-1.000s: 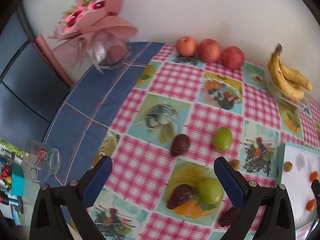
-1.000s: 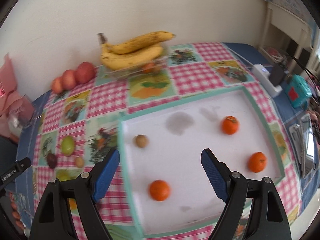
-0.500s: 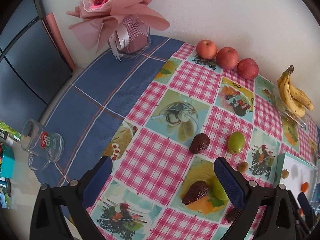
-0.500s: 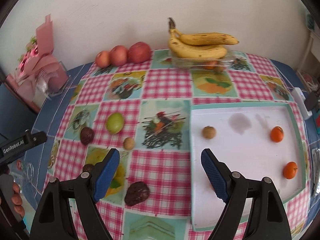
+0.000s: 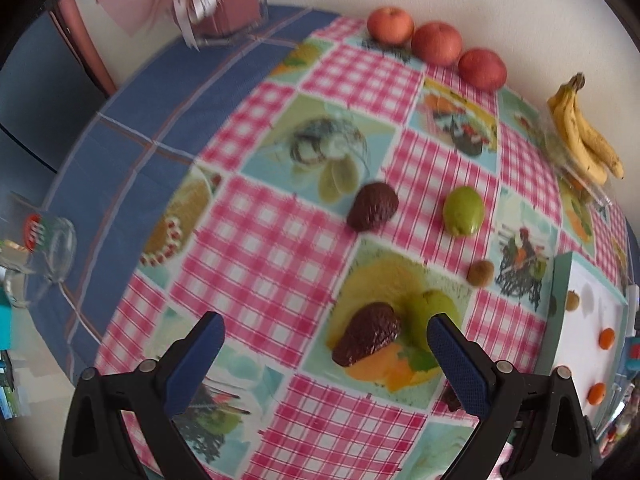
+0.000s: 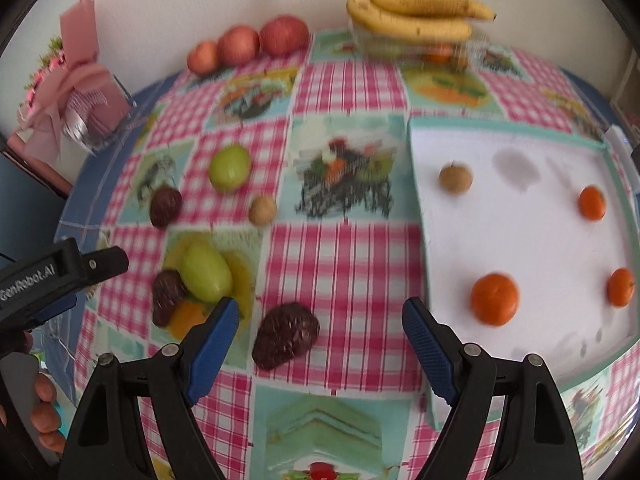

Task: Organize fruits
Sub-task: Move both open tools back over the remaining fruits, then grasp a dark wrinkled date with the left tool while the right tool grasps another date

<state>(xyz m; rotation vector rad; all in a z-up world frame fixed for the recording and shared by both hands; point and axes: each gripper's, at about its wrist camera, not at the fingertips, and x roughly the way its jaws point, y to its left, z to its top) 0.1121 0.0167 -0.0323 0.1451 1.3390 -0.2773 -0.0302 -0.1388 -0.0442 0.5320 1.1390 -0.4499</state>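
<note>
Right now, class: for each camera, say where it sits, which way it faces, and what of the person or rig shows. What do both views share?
Left wrist: sits on the left gripper, facing down across the checked tablecloth toward the apples; only its open fingers show.
Right wrist: sits on the right gripper, facing the white tray and bananas; the left gripper and a hand show at left.
Shared: apples, bananas, tray, avocados.

Pink-checked tablecloth (image 6: 344, 264), orange tangerines (image 6: 494, 299)
</note>
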